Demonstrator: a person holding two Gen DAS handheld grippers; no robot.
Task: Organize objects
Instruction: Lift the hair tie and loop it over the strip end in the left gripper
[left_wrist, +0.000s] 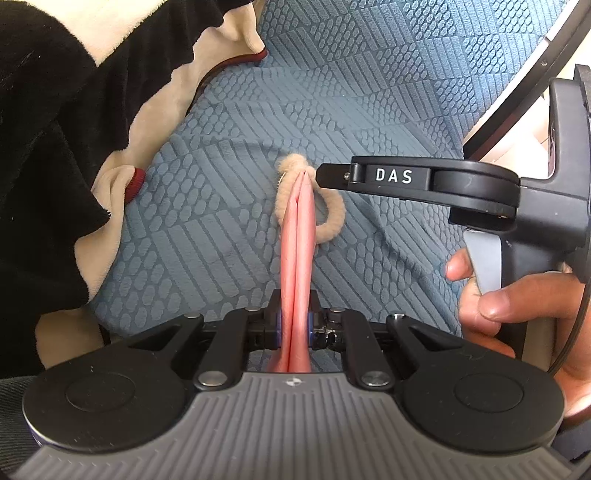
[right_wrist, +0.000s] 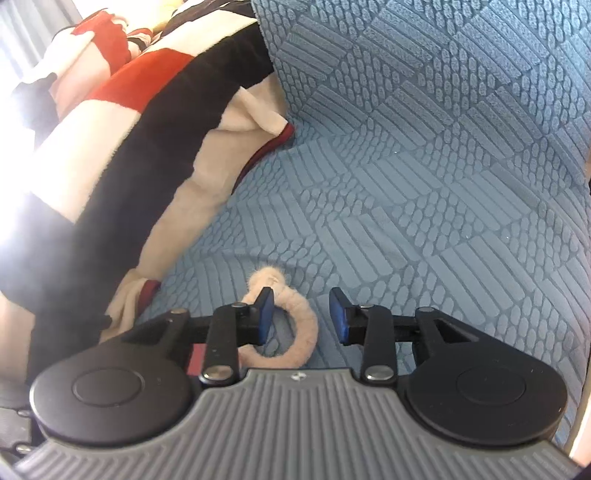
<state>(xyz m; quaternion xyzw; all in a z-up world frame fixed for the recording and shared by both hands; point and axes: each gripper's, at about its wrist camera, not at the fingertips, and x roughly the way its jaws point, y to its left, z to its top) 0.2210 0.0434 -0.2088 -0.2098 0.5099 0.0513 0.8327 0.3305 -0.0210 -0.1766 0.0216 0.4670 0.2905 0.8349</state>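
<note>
My left gripper is shut on a folded pink item that stretches forward over the blue sofa seat. At its far end hangs a beige fuzzy loop. My right gripper comes in from the right, its tip beside the top of the pink item. In the right wrist view my right gripper is open, with the fuzzy loop lying between and under its blue pads. A small red patch shows behind the left finger.
A black, cream and red fleece blanket is piled on the left of the textured blue sofa; it also fills the left of the right wrist view. A black-rimmed curved object stands at the far right.
</note>
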